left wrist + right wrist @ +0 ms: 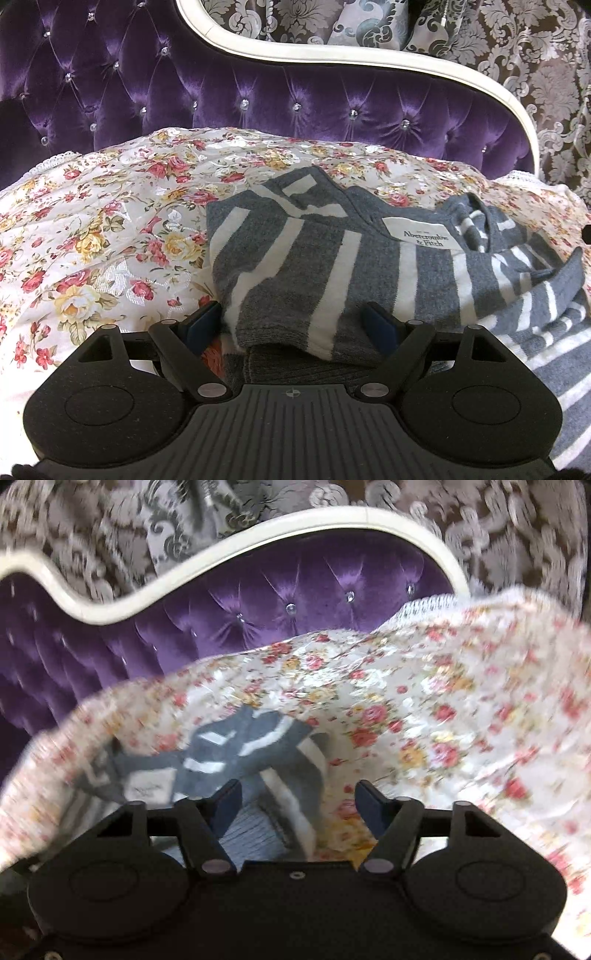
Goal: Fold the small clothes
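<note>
**Striped knit top on the flowery bed, both tongs apart**

The left wrist view is the sharp one. It shows a grey-and-white striped top [332, 266] lying on a floral bedspread [103, 229], filling the centre and lower right of the frame. You can read the white neck label [421, 234], which sits right of centre, and the stripes run roughly from bottom to top of the frame. The fabric looks like soft, fuzzy knit, rumpled and bunched toward the right edge. The left tongs [295, 325] stand wide apart at bottom centre, with a folded hem of the top lying between the blue pads; I can't see them pressing on it.

The right wrist view is smeared with blur. There the top [236, 753] sits left of centre, with the label [149, 784] at the lower left. The right tongs [297, 805] are apart too, with the top's edge and bedspread [443, 701] between them, nothing clamped.

Both views show a purple tufted velvet headboard [221, 99] with crystal buttons, a curvy cream frame and damask-patterned wall behind.
</note>
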### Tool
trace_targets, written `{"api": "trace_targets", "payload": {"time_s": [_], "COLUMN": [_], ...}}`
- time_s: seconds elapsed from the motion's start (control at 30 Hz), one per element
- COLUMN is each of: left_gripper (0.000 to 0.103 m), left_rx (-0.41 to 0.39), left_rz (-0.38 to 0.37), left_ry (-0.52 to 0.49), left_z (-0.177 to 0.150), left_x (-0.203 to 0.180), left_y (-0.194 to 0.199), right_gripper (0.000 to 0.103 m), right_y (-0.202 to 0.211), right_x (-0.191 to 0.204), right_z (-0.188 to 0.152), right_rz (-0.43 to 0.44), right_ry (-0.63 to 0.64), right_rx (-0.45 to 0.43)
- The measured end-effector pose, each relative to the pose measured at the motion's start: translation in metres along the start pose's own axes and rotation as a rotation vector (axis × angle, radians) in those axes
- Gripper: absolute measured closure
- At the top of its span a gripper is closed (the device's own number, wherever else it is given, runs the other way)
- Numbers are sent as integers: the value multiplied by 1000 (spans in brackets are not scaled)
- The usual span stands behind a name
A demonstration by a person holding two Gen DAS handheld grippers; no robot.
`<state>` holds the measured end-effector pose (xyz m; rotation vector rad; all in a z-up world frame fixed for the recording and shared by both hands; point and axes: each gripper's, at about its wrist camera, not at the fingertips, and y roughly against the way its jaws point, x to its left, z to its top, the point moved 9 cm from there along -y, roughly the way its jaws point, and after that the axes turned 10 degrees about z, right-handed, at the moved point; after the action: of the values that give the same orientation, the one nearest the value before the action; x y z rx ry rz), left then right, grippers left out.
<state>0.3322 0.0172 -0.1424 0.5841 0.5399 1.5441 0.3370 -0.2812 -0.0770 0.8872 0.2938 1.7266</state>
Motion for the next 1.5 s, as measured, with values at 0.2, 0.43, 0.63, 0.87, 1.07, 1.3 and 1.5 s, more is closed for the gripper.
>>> {"api": "trace_targets", "payload": {"time_s": [0.2, 0.43, 0.63, 0.87, 1.07, 1.3, 1.5], "left_gripper": [19, 19, 20, 20, 20, 20, 20], "left_rx": [0, 5, 3, 2, 3, 2, 3], "left_rz": [1, -2, -5, -3, -3, -3, -3], "left_ry": [-1, -1, 0, -1, -1, 0, -1], "left_z": [0, 1, 1, 1, 1, 1, 1], "left_x": [0, 0, 0, 0, 0, 0, -1], "left_y": [0, -1, -1, 0, -1, -1, -1], "right_gripper": [37, 38, 36, 35, 40, 40, 53], "right_y": [-25, -41, 4, 20, -5, -21, -23], "right_x": [33, 48, 27, 10, 8, 14, 7], "right_z": [1, -35, -63, -30, -30, -34, -42], "right_rz": [-40, -152, -155, -47, 74, 157, 171], "right_ry": [171, 378, 394, 237, 195, 224, 198], "right_rx": [38, 184, 221, 69, 55, 36, 30]}}
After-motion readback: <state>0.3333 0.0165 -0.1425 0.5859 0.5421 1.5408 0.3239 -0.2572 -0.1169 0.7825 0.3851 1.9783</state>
